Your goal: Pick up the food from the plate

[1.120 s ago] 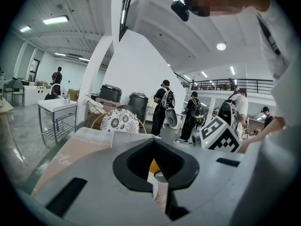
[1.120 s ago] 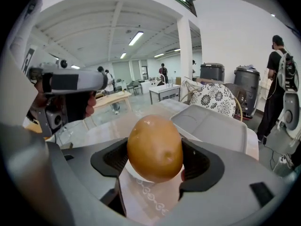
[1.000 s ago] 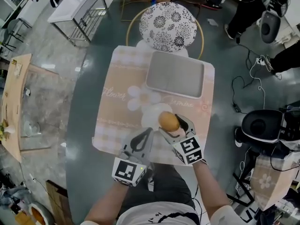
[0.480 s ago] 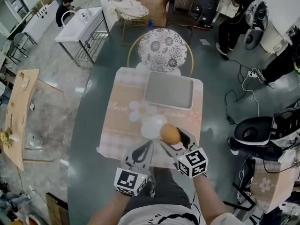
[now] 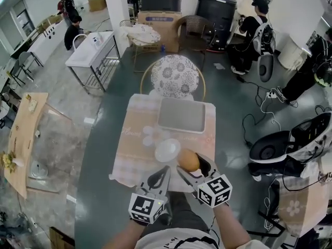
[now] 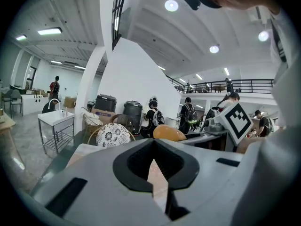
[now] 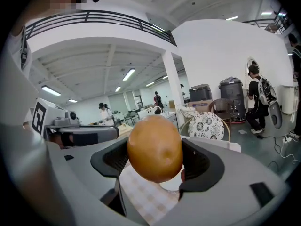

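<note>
Orange-brown, smooth, rounded: logged the food (image 5: 188, 160) as clamped between the fingers (image 7: 203, 163) of the right gripper (image 5: 190, 163), held in the air above the checked mat (image 5: 132, 152), just off the near right edge of the white plate (image 5: 163, 150). Found the plate bare. Logged the left gripper (image 5: 164, 171) low and close in, fingers (image 6: 136, 164) together on nothing, only a sliver of mat visible between them. Judged the pick as good as done: grip secured, food off the plate. Judged the next move as a steady carry, perhaps toward the grey tray (image 5: 182, 115) beyond the plate, though could not tell the destination from the task; called for an even squeeze, given a smooth round shape liable to roll out. Noted a dark glossy counter (image 5: 96, 160) under the mat, with a floral-cushioned chair (image 5: 174, 75) at its far side. Noted an open workshop-like room around: steel-framed table (image 5: 91, 53), cardboard box (image 5: 155, 21), black bins (image 5: 215, 4), floor cables (image 5: 262, 105), several people (image 5: 254, 30) well apart from the counter.
</note>
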The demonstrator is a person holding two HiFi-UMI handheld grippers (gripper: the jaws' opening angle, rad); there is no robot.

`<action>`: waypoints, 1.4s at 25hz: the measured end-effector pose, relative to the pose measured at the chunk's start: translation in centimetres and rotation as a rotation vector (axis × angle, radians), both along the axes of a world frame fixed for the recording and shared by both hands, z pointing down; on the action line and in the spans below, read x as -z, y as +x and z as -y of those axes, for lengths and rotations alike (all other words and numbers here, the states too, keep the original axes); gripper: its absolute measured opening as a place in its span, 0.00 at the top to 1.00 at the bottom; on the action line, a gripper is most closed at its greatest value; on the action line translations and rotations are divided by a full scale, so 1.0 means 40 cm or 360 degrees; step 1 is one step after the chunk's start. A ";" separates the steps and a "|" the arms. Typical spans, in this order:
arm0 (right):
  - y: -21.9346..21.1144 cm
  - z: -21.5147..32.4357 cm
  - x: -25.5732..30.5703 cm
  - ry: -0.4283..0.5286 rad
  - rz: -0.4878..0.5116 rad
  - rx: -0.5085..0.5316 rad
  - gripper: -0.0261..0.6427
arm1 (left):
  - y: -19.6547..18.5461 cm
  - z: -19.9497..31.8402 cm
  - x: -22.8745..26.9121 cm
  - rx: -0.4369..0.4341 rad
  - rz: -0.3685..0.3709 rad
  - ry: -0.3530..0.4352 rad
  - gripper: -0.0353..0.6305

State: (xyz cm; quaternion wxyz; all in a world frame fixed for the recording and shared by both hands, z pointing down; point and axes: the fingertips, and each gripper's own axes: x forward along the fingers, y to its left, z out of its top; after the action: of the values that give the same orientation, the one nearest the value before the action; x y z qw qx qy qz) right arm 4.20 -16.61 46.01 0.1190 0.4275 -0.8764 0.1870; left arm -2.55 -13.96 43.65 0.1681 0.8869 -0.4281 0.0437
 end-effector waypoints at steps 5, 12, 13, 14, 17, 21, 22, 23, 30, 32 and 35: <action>-0.010 -0.048 0.094 0.0072 0.0062 -0.0021 0.47 | -0.007 -0.040 0.049 -0.0003 -0.0028 -0.0007 0.94; -0.005 -0.091 0.218 0.0190 0.0122 -0.0053 0.47 | 0.002 -0.067 0.149 -0.0048 -0.0070 0.0063 0.94; -0.006 -0.097 0.231 0.0201 0.0131 -0.0058 0.47 | 0.001 -0.072 0.160 -0.0051 -0.0072 0.0072 0.94; -0.008 -0.103 0.245 0.0211 0.0142 -0.0062 0.47 | 0.001 -0.076 0.169 -0.0054 -0.0074 0.0082 0.94; -0.012 -0.120 0.283 0.0245 0.0164 -0.0069 0.47 | 0.004 -0.092 0.194 -0.0062 -0.0081 0.0108 0.94; -0.017 -0.140 0.306 0.0277 0.0159 -0.0067 0.47 | 0.008 -0.110 0.215 -0.0065 -0.0086 0.0134 0.94; -0.019 -0.145 0.306 0.0278 0.0154 -0.0064 0.47 | 0.007 -0.115 0.219 -0.0064 -0.0084 0.0138 0.94; -0.022 -0.151 0.306 0.0277 0.0149 -0.0062 0.47 | 0.006 -0.119 0.223 -0.0063 -0.0082 0.0142 0.94; -0.033 -0.170 0.324 0.0302 0.0159 -0.0058 0.47 | -0.007 -0.127 0.237 -0.0049 -0.0079 0.0162 0.94; -0.035 -0.176 0.329 0.0309 0.0161 -0.0057 0.47 | -0.007 -0.132 0.238 -0.0051 -0.0077 0.0164 0.94; -0.037 -0.184 0.331 0.0314 0.0161 -0.0053 0.47 | -0.006 -0.139 0.239 -0.0055 -0.0077 0.0170 0.94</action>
State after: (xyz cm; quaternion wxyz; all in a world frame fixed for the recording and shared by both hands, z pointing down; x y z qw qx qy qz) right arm 2.72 -9.24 32.77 0.0288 0.4416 -0.8883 0.1230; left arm -2.77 -8.40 34.10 0.1302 0.9026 -0.4104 0.0024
